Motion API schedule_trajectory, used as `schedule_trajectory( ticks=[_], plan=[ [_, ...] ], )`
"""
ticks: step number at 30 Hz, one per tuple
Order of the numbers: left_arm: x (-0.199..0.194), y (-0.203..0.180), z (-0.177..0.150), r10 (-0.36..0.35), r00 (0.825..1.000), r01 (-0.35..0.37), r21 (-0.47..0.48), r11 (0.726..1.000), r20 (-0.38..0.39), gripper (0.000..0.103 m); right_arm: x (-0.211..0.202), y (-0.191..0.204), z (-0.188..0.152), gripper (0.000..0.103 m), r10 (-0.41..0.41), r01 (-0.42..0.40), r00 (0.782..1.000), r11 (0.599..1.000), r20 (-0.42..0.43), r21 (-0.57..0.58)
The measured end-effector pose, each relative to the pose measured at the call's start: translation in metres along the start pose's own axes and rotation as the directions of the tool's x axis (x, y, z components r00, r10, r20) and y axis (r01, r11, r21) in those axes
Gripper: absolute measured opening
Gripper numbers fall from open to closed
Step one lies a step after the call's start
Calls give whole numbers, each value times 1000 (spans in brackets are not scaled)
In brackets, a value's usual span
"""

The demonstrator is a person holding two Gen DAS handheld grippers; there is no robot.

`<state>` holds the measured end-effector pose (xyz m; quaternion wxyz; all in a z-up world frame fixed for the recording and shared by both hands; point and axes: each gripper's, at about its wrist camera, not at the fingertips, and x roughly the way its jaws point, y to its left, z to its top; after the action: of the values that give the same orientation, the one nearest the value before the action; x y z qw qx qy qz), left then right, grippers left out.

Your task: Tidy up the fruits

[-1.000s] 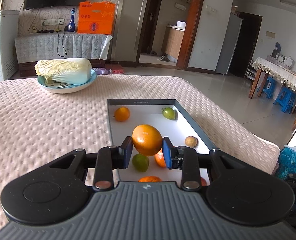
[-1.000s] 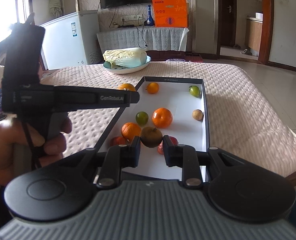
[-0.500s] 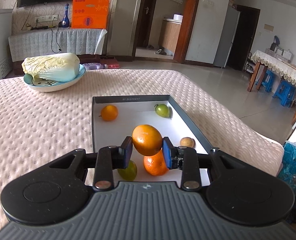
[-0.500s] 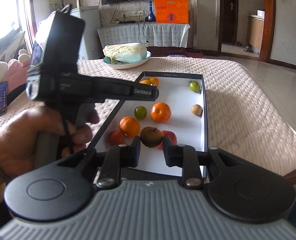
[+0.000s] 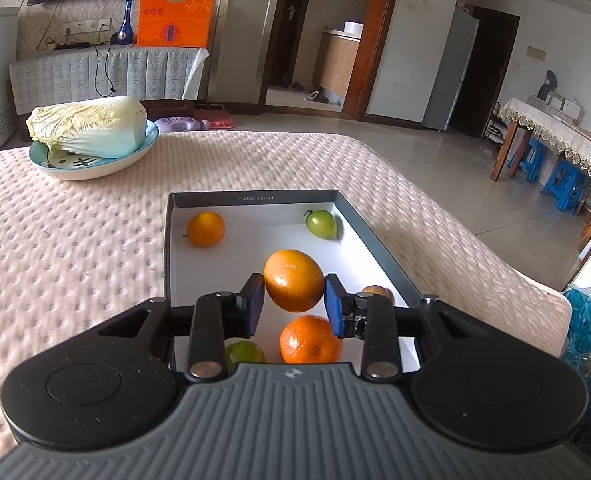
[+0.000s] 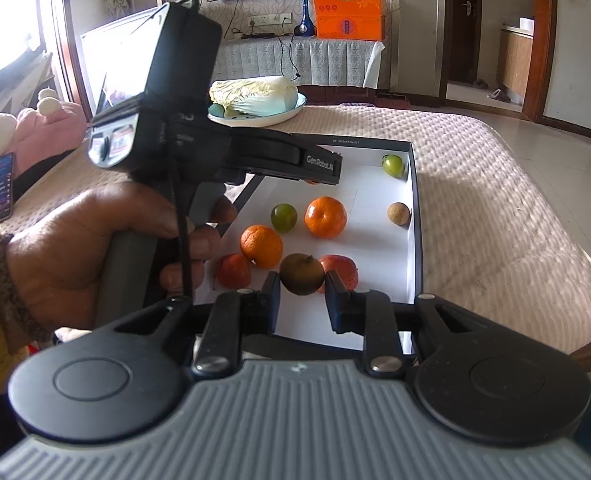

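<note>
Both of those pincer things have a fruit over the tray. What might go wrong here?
1. The left tool is opening around the big orange. It may drop onto the mandarin right below and roll.
2. The right tool pinches the round brown fruit only at its sides, so it could slip.
3. The tray has low walls; a bouncing fruit might escape.

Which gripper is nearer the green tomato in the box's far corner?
Left. The left gripper hovers mid-box, short of the green tomato; the right gripper sits at the near end.
</note>
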<state>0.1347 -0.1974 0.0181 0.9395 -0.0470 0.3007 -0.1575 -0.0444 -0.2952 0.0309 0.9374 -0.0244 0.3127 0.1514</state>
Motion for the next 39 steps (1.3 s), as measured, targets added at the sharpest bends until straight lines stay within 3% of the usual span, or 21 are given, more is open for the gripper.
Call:
schedule_trajectory(
  ticks=[3,5,16,20,23,29,33,35,39],
  plan=[
    [-6,-2,2,-11,999,11,17,1000,30,56,3,-2,1,27,-17,17,1000,1000,9,10],
    [-12,-3,3,-12,998,10,30,1000,63,60,8,-6,4,27,-30,29,999,999,13,18],
    [-46,23,8,44,991,-39,-38,999,127,63,38,-12,22,27,-61,61,998,998,12,25],
    [-66,26,5,91,986,-89,-25,996,140,92,47,-11,28,27,-65,65,998,997,11,34],
    [-86,25,3,99,982,-100,-4,995,163,102,54,-13,33,27,-73,72,997,996,4,46],
    [-110,16,-4,164,974,-172,38,984,157,103,65,-22,35,28,-98,100,995,992,-23,83],
    [-121,16,-9,116,985,-120,28,992,129,103,73,-28,36,28,-112,114,993,989,-31,97],
    [-127,13,-13,138,979,-144,25,989,149,103,74,-32,37,43,-109,111,994,987,-22,114],
    [-145,2,-22,216,956,-227,35,973,199,103,65,-40,39,46,-82,76,996,984,32,161]
  ],
)
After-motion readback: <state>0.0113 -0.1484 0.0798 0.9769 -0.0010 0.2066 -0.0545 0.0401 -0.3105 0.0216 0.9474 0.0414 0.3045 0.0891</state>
